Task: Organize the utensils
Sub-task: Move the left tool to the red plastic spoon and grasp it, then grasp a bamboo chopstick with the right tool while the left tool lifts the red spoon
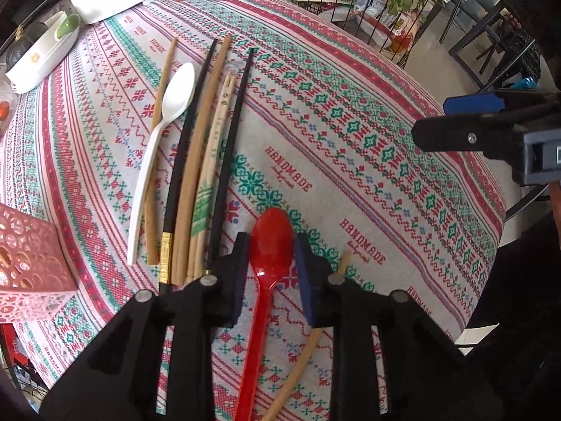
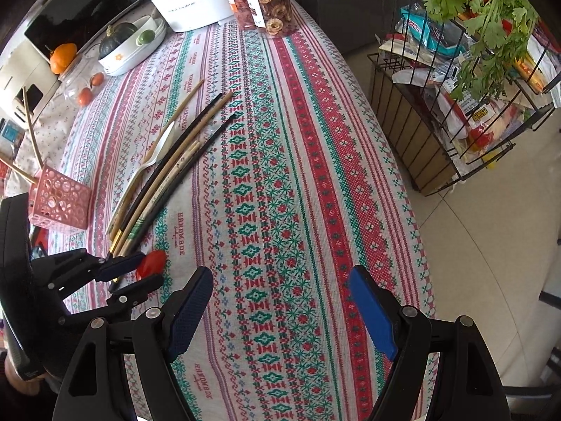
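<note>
- Patterned cloth (image 2: 280,182) in red, green and white covers the table; a wire rack (image 2: 455,105) packed with packets and leafy greens is seen beside it on the tiled floor.
- At the far end, a white tub (image 2: 189,0) and two clear jars (image 2: 266,3) of dried fruit are set close together.
- A white dish (image 2: 129,54) is placed near the far left edge, with a dark squash just behind it.
- A pink basket (image 2: 63,203) with round cut-outs stands at the left edge, and two sticks are seen rising out of it.
- Chopsticks (image 1: 207,161), black and wooden, are laid side by side in a loose row, with a white spoon (image 1: 164,140) among them, resting partly over one wooden stick.
- The red spoon (image 1: 270,256) lies flat on the cloth just right of the row, bowl pointing away.
- The left gripper (image 1: 270,273) is lowered around the red spoon's neck; its jaws are parted, a gap is visible on each side, and nothing is grasped.
- One bent wooden stick (image 1: 308,343) lies under the left gripper's right finger.
- The right gripper (image 2: 280,312) is held spread wide above bare cloth, well apart from the utensils, with nothing between its blue pads (image 2: 371,315).
</note>
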The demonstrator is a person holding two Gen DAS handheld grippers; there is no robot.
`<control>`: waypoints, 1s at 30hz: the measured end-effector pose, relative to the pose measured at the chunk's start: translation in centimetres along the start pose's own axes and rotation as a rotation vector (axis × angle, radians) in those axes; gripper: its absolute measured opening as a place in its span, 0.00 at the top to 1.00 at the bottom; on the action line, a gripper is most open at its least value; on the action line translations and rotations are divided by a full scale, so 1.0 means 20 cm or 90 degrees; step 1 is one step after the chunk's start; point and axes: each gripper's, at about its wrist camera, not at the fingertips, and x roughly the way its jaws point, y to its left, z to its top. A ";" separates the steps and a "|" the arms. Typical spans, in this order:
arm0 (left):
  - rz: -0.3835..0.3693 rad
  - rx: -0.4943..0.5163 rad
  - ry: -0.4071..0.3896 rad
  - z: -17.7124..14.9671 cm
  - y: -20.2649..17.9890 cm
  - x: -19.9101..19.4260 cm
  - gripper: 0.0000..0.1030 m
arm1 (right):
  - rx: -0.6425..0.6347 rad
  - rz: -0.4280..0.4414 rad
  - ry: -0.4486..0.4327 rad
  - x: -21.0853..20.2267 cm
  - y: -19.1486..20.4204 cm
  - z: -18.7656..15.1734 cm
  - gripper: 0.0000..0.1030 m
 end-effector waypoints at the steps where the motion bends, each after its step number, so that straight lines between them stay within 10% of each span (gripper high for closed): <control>1: -0.001 -0.006 -0.010 -0.01 0.01 -0.03 0.73 | -0.002 0.006 0.002 0.00 0.01 0.00 0.21; 14: -0.006 -0.148 -0.183 -0.22 0.35 -0.59 0.73 | -0.068 0.144 0.136 0.22 0.46 -0.20 0.31; 24: -0.007 -0.204 -0.219 -0.38 0.50 -0.73 0.73 | -0.162 -0.047 0.023 0.28 0.81 -0.30 0.37; 30: -0.011 -0.222 -0.240 -0.42 0.53 -0.79 0.73 | -0.151 -0.049 -0.026 0.28 0.89 -0.31 0.70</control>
